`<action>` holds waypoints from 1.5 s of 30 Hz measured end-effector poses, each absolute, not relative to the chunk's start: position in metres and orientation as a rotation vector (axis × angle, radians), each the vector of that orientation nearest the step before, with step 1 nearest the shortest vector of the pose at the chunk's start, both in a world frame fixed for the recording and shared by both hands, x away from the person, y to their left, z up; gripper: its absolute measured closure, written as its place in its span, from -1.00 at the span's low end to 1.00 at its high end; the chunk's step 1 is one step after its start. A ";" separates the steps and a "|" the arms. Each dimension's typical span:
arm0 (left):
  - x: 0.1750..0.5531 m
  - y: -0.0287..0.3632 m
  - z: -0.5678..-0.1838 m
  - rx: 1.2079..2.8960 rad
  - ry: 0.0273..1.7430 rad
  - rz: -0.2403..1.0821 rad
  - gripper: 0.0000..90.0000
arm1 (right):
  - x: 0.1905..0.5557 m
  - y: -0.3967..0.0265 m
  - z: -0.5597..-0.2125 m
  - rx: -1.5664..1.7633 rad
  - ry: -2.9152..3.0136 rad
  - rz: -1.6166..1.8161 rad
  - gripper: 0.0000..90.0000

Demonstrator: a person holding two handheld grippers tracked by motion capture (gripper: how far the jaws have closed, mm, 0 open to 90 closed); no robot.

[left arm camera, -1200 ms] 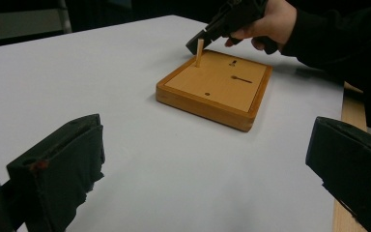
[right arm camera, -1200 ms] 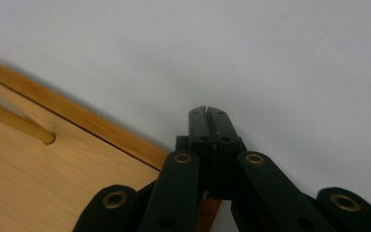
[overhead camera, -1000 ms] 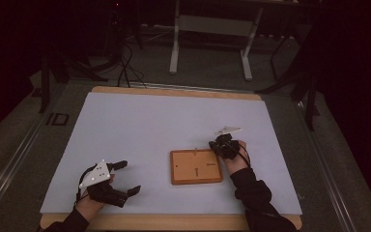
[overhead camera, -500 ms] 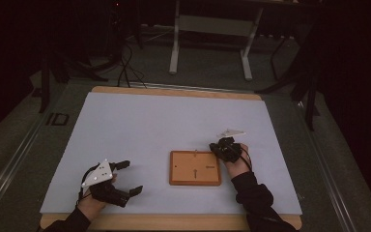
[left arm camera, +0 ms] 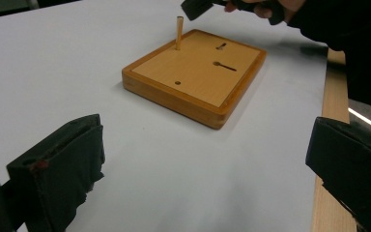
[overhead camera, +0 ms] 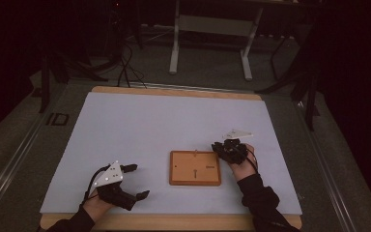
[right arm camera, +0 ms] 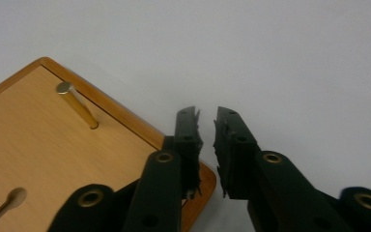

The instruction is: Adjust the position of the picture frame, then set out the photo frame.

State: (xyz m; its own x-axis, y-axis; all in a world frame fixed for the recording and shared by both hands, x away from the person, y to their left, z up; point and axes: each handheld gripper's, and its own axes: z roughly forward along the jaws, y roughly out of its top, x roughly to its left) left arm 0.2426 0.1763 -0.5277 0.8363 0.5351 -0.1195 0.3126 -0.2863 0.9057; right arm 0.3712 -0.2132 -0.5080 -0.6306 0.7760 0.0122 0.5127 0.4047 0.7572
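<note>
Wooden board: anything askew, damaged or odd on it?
Nothing stands out. The wooden board lies flat on the white table cover, intact, with one peg upright in a corner hole. The right claw, jaws just opening with nothing between them, sits clear of the peg.

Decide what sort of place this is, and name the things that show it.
Probably a lab or recording workspace, not a home: a table with a plain white covering, a metal stand and loose cables on the dark floor behind, and one wooden peg board.

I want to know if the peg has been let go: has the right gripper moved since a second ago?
Yes, slightly. In the high view the right gripper has backed off the wooden board's far right corner toward the right; its jaws have just been opening, nothing between them.
</note>
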 end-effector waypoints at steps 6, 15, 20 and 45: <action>0.245 0.168 -0.519 1.897 0.621 0.234 -0.99 | 0.359 -0.220 -0.499 1.088 2.309 1.114 0.48; 0.262 0.146 -0.507 1.917 0.571 0.186 -0.99 | 0.337 -0.228 -0.490 1.042 2.307 1.178 -0.22; 0.275 0.133 -0.508 1.935 0.564 0.142 -0.99 | 0.323 -0.237 -0.487 1.049 2.292 1.287 -0.64; 0.333 0.070 -0.499 1.975 0.489 0.200 -0.67 | 0.277 -0.266 -0.496 0.821 2.289 1.392 -0.57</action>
State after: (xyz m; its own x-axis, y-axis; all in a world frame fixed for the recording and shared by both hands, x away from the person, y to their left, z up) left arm 0.3329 0.0698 -0.4994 0.9026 0.4238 -0.0754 0.2495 -0.3724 0.8939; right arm 0.2772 -0.2663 -0.4957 -0.7762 0.6304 0.0105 0.2993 0.3537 0.8861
